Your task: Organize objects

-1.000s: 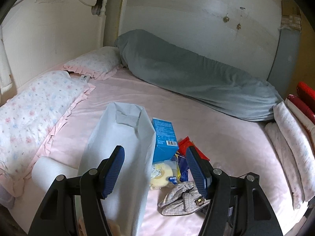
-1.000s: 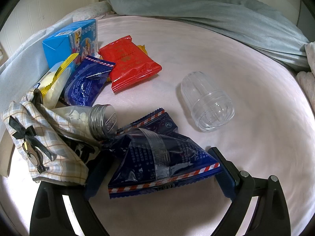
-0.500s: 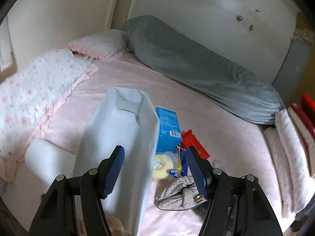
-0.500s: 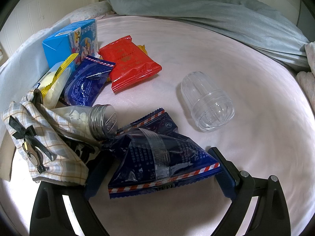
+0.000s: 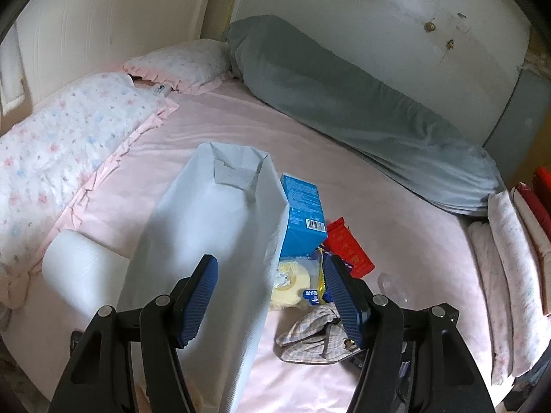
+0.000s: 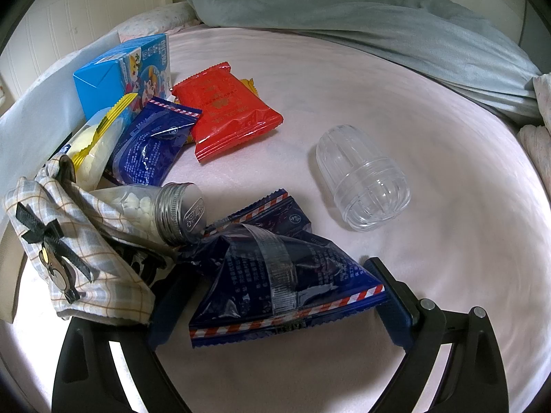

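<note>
The right gripper [image 6: 275,296] is seen with its fingers [image 6: 391,304] closed on a dark blue snack packet [image 6: 282,275], which is held just above the pink bed [image 6: 344,86]. Beside the packet, a small jar with a metal lid [image 6: 162,211] is laid on its side against a checked pouch with a black bow [image 6: 72,251]. Further back, a second blue packet [image 6: 151,148], a red packet [image 6: 227,110] and a blue carton [image 6: 120,75] are gathered near a white bag [image 5: 206,241]. A clear plastic capsule [image 6: 361,179] is lying apart on the sheet. The left gripper [image 5: 270,296] is held over the white bag's edge, its fingers [image 5: 198,296] parted and nothing clamped between them
</note>
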A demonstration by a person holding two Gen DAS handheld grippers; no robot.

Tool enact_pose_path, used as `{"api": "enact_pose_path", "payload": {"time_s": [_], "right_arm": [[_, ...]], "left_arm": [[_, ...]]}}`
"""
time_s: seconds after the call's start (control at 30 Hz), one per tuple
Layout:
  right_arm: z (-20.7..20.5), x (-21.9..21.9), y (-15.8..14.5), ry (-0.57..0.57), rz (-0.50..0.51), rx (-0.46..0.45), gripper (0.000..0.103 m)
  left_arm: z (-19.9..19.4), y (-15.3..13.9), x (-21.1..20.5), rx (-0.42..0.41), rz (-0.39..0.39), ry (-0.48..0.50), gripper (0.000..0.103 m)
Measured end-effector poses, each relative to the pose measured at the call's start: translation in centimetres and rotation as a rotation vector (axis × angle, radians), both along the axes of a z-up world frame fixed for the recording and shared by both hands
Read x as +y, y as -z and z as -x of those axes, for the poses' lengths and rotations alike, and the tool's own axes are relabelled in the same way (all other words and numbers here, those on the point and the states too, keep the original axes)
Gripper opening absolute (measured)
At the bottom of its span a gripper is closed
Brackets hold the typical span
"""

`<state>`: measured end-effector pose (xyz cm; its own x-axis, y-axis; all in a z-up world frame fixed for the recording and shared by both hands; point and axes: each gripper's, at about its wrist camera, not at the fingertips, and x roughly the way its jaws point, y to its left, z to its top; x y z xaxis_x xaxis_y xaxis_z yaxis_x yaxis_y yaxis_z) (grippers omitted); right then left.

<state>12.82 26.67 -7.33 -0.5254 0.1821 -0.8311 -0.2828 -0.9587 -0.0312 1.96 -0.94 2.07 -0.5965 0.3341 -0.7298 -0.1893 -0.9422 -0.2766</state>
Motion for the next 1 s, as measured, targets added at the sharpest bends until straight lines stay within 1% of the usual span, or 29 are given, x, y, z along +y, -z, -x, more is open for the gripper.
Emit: {"api": "enact_pose_path", "payload": {"time_s": [0.1,0.13,0.2,0.23,0.27,0.37,0.43,0.6,0.77,0.93,1.0], "right_arm": [[0.0,0.0,0.0,0.0,0.0,0.0,0.095],[0.0,0.0,0.0,0.0,0.0,0.0,0.095],[0.0,0.0,0.0,0.0,0.0,0.0,0.095],[0.0,0.0,0.0,0.0,0.0,0.0,0.095],[0.0,0.0,0.0,-0.001,0.0,0.0,0.095],[0.0,0.0,0.0,-0.001,0.0,0.0,0.095],[0.0,0.0,0.0,-0.001,0.0,0.0,0.095],[0.0,0.1,0.0,-0.001,0.0,0.0,0.095],[0.0,0.1,0.0,-0.001,0.0,0.0,0.095],[-0.1,0.1,0.0,-0.001,0.0,0.0,0.095],[-0.1,0.1,0.0,-0.001,0.0,0.0,0.095]], "left_arm": [[0.2,0.0,-0.6,-0.015,-0.082,-0.001,0.062],[0.5,0.2,-1.1,-0.037,-0.159,0.003,0.062],[0.9,0.7,-1.8,-0.066,-0.282,0.03,0.062],[1.0,0.8,-2.1,-0.063,-0.283,0.023,0.062],[1.0,0.8,-2.1,-0.054,-0.25,0.003,0.062],[0.7,0.4,-1.7,0.014,-0.096,-0.057,0.062],[0.5,0.2,-1.2,0.043,-0.054,-0.06,0.062],[0.3,0.1,-0.3,0.042,-0.085,-0.024,0.062],[0.0,-0.4,0.0,0.079,-0.046,-0.022,0.062],[0.2,-0.6,-0.1,0.069,-0.051,-0.02,0.062],[0.2,-0.7,-0.1,0.054,-0.062,-0.006,0.062]]}}
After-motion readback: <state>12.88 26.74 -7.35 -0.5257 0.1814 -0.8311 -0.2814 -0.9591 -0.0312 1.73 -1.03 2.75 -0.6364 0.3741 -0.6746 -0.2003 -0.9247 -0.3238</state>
